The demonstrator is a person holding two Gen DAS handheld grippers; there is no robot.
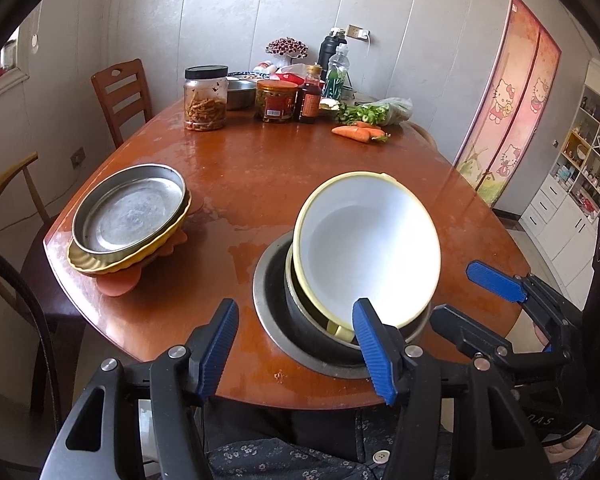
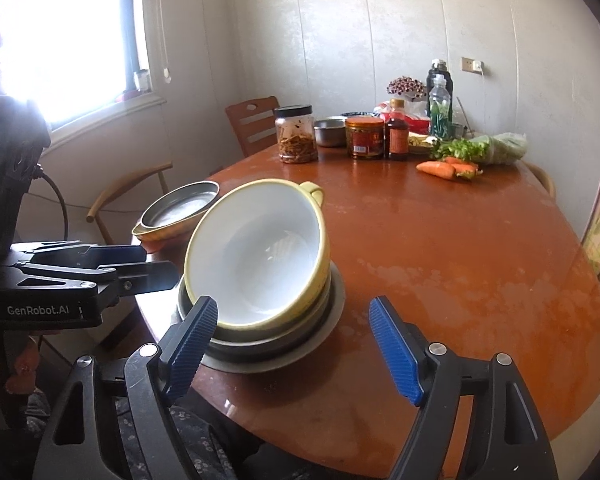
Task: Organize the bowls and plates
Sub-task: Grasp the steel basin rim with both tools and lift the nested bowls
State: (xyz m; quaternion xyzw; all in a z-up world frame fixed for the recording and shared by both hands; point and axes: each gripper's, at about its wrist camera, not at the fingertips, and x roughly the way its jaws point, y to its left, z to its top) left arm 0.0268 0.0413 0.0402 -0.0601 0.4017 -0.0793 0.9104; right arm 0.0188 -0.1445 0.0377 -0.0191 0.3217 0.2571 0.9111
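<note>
Blue-padded left gripper [image 1: 296,344] jaws apart, one pad just beside the yellow bowl [image 1: 364,252], nothing clamped. Right gripper [image 2: 300,348] jaws wide, empty. Bowl white inside, tilted, nested in steel bowls [image 2: 260,344] at the near edge of the wooden table [image 2: 460,260].

Glossy wooden table [image 1: 284,168], dull metal plate [image 1: 128,210]

A bowl [image 1: 364,248] is leaning tilted inside a stack of bowls [image 1: 300,320] at the table's [image 1: 260,176] near edge. A stack of plates [image 1: 128,220] is sitting to its left, and jars [image 1: 206,98] are standing behind.
</note>
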